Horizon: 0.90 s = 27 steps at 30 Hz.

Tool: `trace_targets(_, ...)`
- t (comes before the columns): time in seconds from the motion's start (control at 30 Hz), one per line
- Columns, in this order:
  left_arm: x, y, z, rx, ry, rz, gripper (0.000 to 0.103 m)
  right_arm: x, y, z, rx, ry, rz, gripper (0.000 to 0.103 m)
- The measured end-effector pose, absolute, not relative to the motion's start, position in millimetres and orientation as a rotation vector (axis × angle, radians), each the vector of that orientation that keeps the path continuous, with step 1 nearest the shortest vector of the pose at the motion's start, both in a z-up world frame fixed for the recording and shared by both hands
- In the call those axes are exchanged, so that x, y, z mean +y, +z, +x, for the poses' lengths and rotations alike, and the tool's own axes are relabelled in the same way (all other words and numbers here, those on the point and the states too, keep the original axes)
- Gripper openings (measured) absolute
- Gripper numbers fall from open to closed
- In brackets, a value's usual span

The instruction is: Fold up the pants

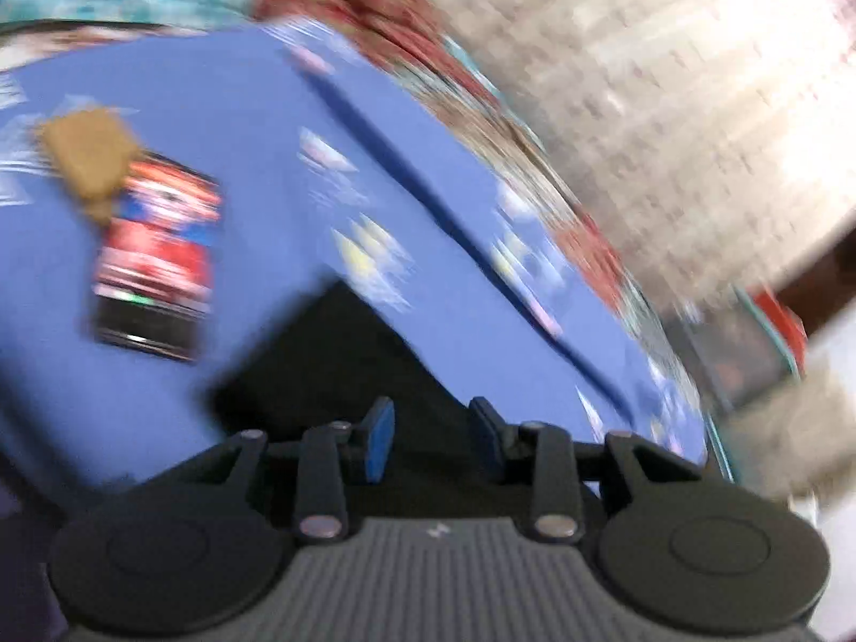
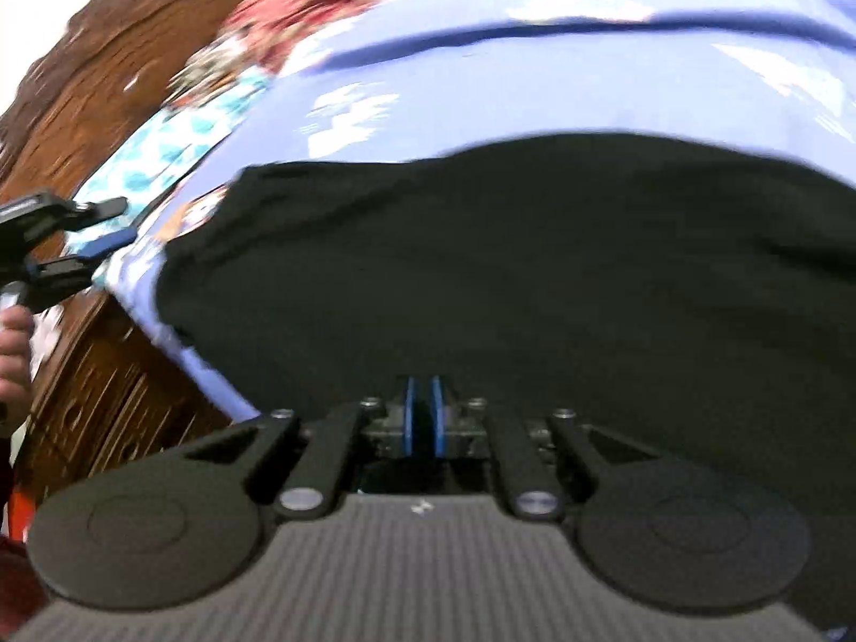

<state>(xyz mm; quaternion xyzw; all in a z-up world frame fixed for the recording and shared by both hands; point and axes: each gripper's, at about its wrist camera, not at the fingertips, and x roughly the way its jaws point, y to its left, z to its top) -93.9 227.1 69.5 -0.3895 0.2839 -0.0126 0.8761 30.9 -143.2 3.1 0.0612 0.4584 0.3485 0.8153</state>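
Observation:
The black pants (image 2: 508, 246) lie spread on a blue patterned bedsheet (image 2: 428, 69). My right gripper (image 2: 423, 406) is shut, its blue pads pressed together over the near edge of the pants; whether cloth is pinched between them is hidden. In the left wrist view a corner of the pants (image 1: 342, 353) shows just ahead of my left gripper (image 1: 430, 428), which is open and empty. The left gripper (image 2: 107, 224) also shows at the left edge of the right wrist view, held off the bed's side. Both views are blurred by motion.
A tan piece (image 1: 85, 155) and a red, white and black packet (image 1: 155, 257) lie on the sheet (image 1: 241, 107) to the left. A floral blanket (image 1: 374, 5) lies beyond it. A carved wooden bed frame (image 2: 101, 85) borders the bed. A pale curtain (image 1: 669, 80) hangs at right.

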Motion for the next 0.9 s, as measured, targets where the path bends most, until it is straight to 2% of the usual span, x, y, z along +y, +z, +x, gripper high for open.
trace_targets(0.2, 141, 34, -26, 0.827, -0.081, -0.585, 0.032, -205, -8, 31, 0.960, 0.609, 0.300, 0.010)
trace_targets(0.27, 130, 14, -13, 0.916, -0.015, -0.531, 0.028, -232, -4, 28, 0.922, 0.530, 0.332, 0.010)
trace_targets(0.37, 128, 8, -13, 0.925, 0.008, -0.525, 0.026, -281, 6, 17, 0.841, 0.366, 0.379, 0.011)
trace_targets(0.4, 129, 11, -14, 0.929, 0.008, -0.533, 0.027, -302, 10, 10, 0.795, 0.307, 0.419, 0.014)
trace_targets(0.47, 127, 18, -13, 0.932, -0.002, -0.561, 0.032, -341, 16, -3, 0.701, 0.190, 0.503, 0.032)
trace_targets(0.5, 125, 23, -12, 0.930, -0.016, -0.568, 0.032, -365, 17, -10, 0.644, 0.114, 0.560, 0.038)
trace_targets(0.53, 120, 27, -10, 0.926, -0.036, -0.568, 0.032, -383, 16, -15, 0.600, 0.045, 0.612, 0.051)
trace_targets(0.57, 115, 30, -8, 0.925, -0.056, -0.560, 0.032, -401, 13, -19, 0.562, -0.023, 0.674, 0.057)
trace_targets(0.73, 59, 38, 12, 0.957, -0.191, -0.527, 0.032, -458, -17, -11, 0.478, -0.108, 0.956, 0.064)
trace_targets(0.9, -2, 33, 31, 1.006, -0.299, -0.459, 0.030, -480, -32, 10, 0.453, -0.104, 1.062, 0.064)
